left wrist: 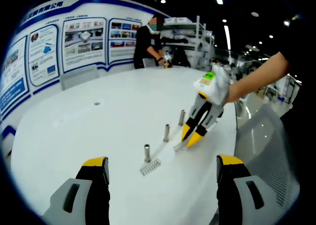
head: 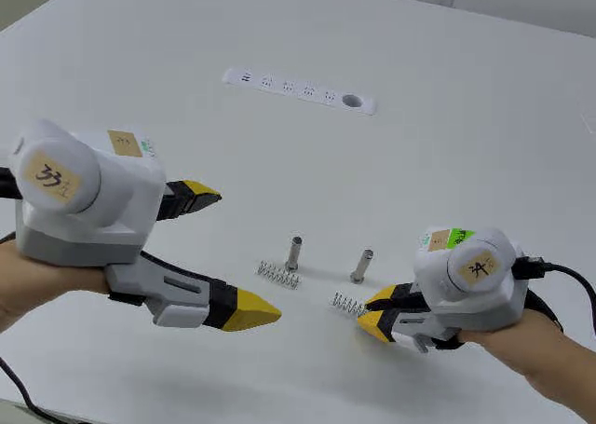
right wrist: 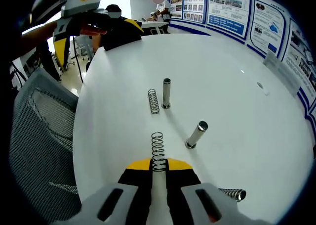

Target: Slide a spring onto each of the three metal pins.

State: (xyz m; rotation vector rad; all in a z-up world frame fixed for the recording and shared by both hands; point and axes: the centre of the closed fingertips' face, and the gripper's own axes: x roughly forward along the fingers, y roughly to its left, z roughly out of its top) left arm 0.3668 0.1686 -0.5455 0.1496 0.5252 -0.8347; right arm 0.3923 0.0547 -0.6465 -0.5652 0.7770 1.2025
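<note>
- Steel wire comes first: my right gripper [right wrist: 157, 166] has its yellow-tipped jaws pinched almost together on one end of a spring [right wrist: 157, 147]. The coil's free length points out ahead, low over the matt white tabletop [head: 447, 144]. I cannot tell whether it is clear of the surface.
- My left gripper [left wrist: 162, 159] hangs off to the left of the work, jaws spread wide with nothing between them.
- I judge the step in hand to be picking up this spring for the nearest pin [right wrist: 196, 134], a short, smooth metal cylinder standing upright just beside the coil.
- The next move calls for lifting the spring, turning it upright, setting its open end squarely over the pin's flat top, then lowering it.
- The thin coil will probably flex, so a light pinch and true alignment matter.
- A second spring [head: 277, 275] lies flat near the foot of another pin [head: 294, 252], not yet fitted.
- In the left gripper view a third pin [left wrist: 181, 117] stands just beside my right gripper. Whether it carries a spring I cannot tell.
</note>
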